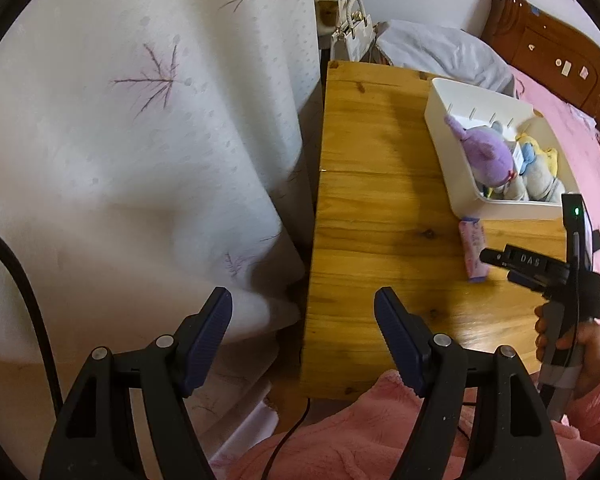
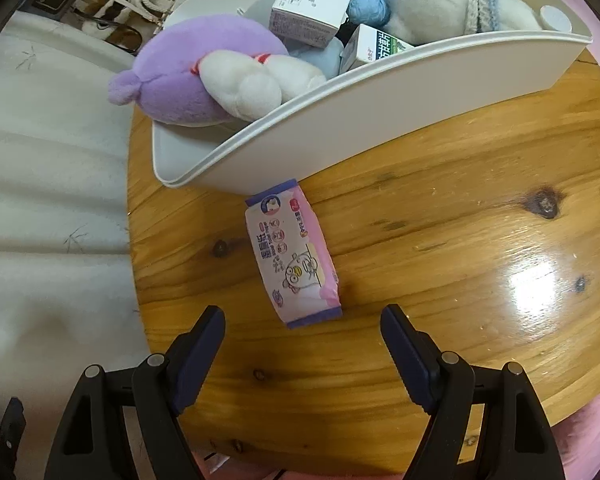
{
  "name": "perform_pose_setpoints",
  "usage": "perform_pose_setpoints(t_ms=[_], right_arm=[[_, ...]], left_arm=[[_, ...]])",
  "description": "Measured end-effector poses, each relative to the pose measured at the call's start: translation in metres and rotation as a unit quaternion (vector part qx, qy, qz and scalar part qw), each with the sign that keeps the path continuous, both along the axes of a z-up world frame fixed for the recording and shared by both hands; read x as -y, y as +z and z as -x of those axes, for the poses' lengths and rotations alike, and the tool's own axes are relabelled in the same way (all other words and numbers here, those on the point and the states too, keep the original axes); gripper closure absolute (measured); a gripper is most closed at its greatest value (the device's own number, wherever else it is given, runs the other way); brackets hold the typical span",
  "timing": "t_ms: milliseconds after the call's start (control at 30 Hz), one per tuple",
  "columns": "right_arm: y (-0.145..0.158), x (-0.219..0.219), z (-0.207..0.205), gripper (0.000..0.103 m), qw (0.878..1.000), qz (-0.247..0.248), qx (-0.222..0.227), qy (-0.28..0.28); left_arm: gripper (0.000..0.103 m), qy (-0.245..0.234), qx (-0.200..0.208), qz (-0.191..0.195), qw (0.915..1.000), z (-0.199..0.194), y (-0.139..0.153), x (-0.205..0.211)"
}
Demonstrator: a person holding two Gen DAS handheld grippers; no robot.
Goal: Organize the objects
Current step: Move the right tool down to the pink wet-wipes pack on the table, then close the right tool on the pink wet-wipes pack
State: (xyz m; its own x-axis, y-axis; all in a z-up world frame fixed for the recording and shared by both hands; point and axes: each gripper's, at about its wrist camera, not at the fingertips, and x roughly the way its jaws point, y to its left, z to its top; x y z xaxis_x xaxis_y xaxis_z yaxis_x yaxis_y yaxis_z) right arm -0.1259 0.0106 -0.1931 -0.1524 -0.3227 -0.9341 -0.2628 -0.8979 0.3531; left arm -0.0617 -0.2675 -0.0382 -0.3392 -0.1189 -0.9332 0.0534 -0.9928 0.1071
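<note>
A pink pack of wet wipes [image 2: 294, 256] lies flat on the wooden table [image 2: 440, 248], one end touching the white bin [image 2: 380, 120]. The bin holds a purple plush [image 2: 192, 80], a white and blue plush [image 2: 432, 4] and two small cartons [image 2: 308, 12]. My right gripper [image 2: 303, 344] is open and empty, just short of the pack. In the left wrist view the pack [image 1: 474, 250] and bin [image 1: 444, 140] show at right, with the right gripper [image 1: 500, 266] over the pack. My left gripper [image 1: 303, 320] is open and empty above the table's near left edge.
A white patterned curtain [image 1: 140, 140] hangs left of the table [image 1: 372, 200]. A pink bed [image 1: 580, 152] with a wooden headboard [image 1: 548, 36] lies to the right. A white handbag [image 1: 352, 32] and plush toy stand behind the table. A pink sleeve [image 1: 380, 440] is near me.
</note>
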Motion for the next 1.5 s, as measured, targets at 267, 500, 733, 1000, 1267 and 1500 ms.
perform_pose_setpoints(t_ms=[267,500,733,1000,1267,1500], right_arm=[[-0.005,0.017,0.01,0.022,0.998,-0.055,-0.017,0.007],[-0.015,0.02,0.016,0.022,0.996,-0.087,-0.008,0.024],[-0.021,0.029,0.015,0.027,0.995,-0.092,-0.001,0.048],[-0.027,0.03,0.015,0.048,0.994,-0.099,0.01,0.055],[-0.031,0.03,0.016,0.057,0.994,-0.091,0.014,0.066],[-0.031,0.023,0.011,0.059,0.994,-0.081,0.017,0.07]], left_arm=[[0.026,-0.014,0.012,0.01,0.9998,0.005,-0.007,0.015],[0.026,-0.021,0.017,0.012,0.9996,0.008,-0.009,0.02],[0.026,-0.019,0.027,0.008,0.9994,0.009,-0.013,0.022],[0.026,-0.016,0.03,0.004,0.9994,0.01,-0.014,0.024],[0.026,-0.016,0.034,0.005,0.9993,0.01,-0.017,0.022],[0.026,-0.023,0.036,0.008,0.9991,0.011,-0.018,0.014]])
